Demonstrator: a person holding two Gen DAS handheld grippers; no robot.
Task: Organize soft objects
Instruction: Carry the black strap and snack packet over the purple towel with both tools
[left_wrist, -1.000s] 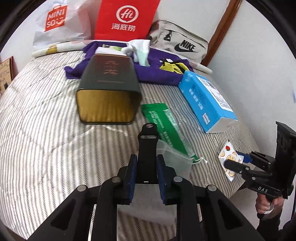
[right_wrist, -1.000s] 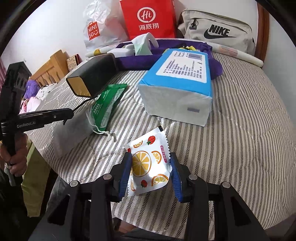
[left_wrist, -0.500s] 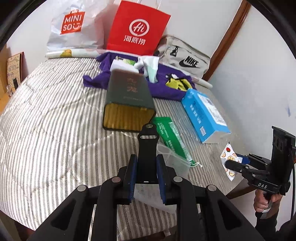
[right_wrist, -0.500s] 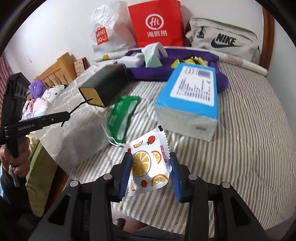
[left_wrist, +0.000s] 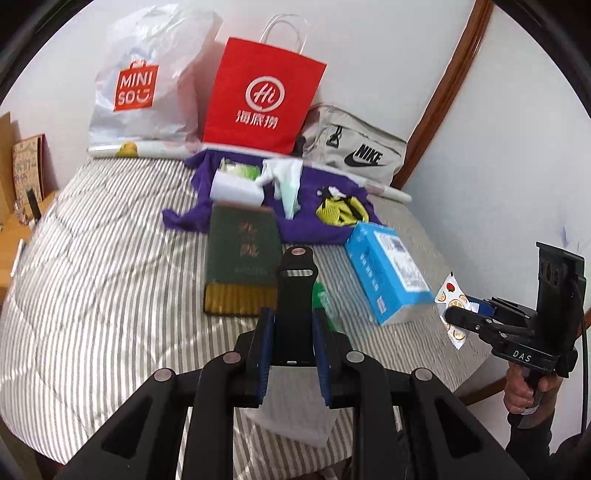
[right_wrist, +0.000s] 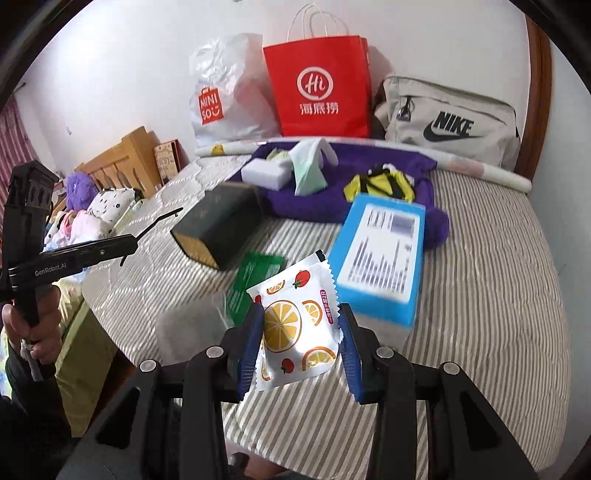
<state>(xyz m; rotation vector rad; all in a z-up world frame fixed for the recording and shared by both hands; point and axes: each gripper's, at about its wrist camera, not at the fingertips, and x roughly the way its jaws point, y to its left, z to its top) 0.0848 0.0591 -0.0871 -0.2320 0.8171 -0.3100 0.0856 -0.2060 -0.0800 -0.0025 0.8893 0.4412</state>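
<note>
So, looking down over a striped bed (left_wrist: 92, 295) stretching out ahead of both claws. Leaning against the wall at the far end, well beyond the fingertips: a red paper bag (left_wrist: 262, 96), a white Miniso bag (left_wrist: 136, 88) to its left and a grey Nike bag (left_wrist: 354, 155) to its right. Lying in front of those, a purple cloth (left_wrist: 314, 221) with small bits piled on it. Sitting closer, straight ahead of the left claw (left_wrist: 291, 347), a dark green box (left_wrist: 240, 254). Lying ahead of the right claw (right_wrist: 301, 343) and a little to its right, a blue tissue pack (right_wrist: 380, 254). Peeking out between box and pack, a green packet (right_wrist: 255, 277).

Gripping a black clip (left_wrist: 295, 295) with the left claw, jaws nearly closed, pads pressing its sides, and dangling a clear plastic bag (left_wrist: 295, 417) underneath. Pinching a fruit-print snack packet (right_wrist: 299, 325) with the right claw, jaws partway apart, both pads touching the packet's edges, holding it up off the bed, just in front of the tissue pack.
</note>
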